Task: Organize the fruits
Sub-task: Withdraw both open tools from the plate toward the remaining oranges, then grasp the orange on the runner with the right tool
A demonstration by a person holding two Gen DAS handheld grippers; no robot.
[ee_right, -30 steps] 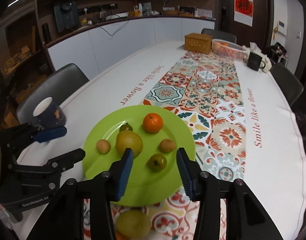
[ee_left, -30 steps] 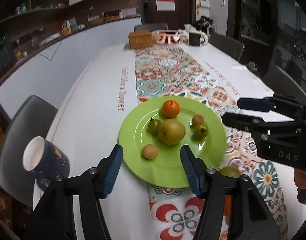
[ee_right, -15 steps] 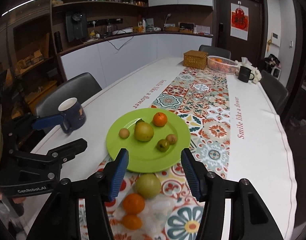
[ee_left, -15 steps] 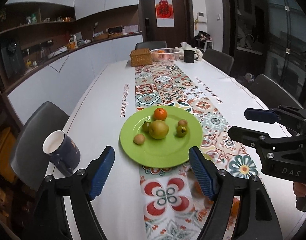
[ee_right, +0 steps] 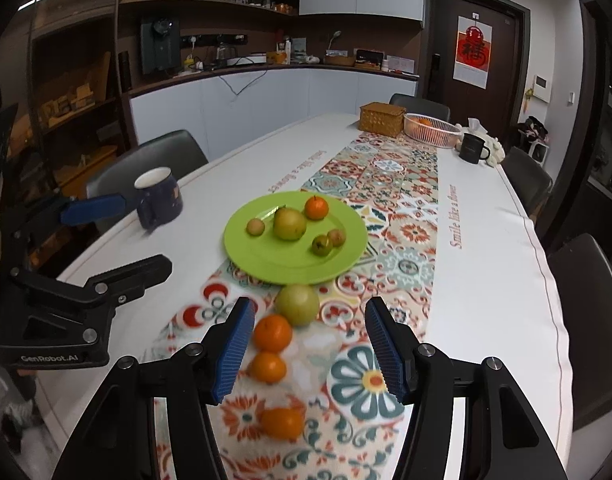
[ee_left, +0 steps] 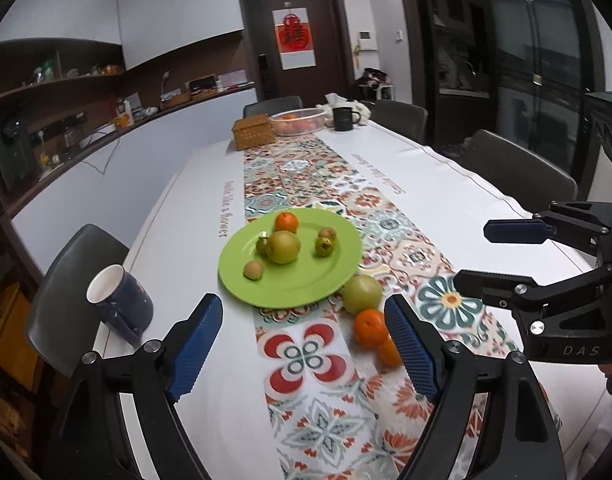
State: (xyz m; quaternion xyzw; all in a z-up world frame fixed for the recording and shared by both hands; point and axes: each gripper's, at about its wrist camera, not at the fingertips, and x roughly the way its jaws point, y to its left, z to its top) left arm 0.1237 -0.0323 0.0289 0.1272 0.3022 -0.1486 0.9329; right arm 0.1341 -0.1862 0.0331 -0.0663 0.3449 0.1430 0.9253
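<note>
A green plate (ee_left: 306, 292) (ee_right: 266, 260) on the patterned runner holds an orange (ee_left: 286, 222), a pear (ee_left: 283, 246) and several small fruits. Loose on the runner in front of it lie a green apple (ee_right: 297, 304) (ee_left: 361, 294) and three oranges (ee_right: 272, 333) (ee_right: 268, 367) (ee_right: 282, 423). My left gripper (ee_left: 304, 346) is open and empty, held back above the near table. My right gripper (ee_right: 308, 354) is open and empty, with the loose apple and oranges just ahead between its blue pads (ee_right: 234, 354).
A dark blue mug (ee_left: 120, 304) (ee_right: 159, 196) stands left of the plate near the table edge. At the far end are a wicker box (ee_right: 382, 119), a white fruit basket (ee_right: 432, 129) and a black mug (ee_right: 472, 148). Grey chairs surround the table.
Both grippers have pulled back and up from the plate. The loose apple and oranges in front of the plate have come into view.
</note>
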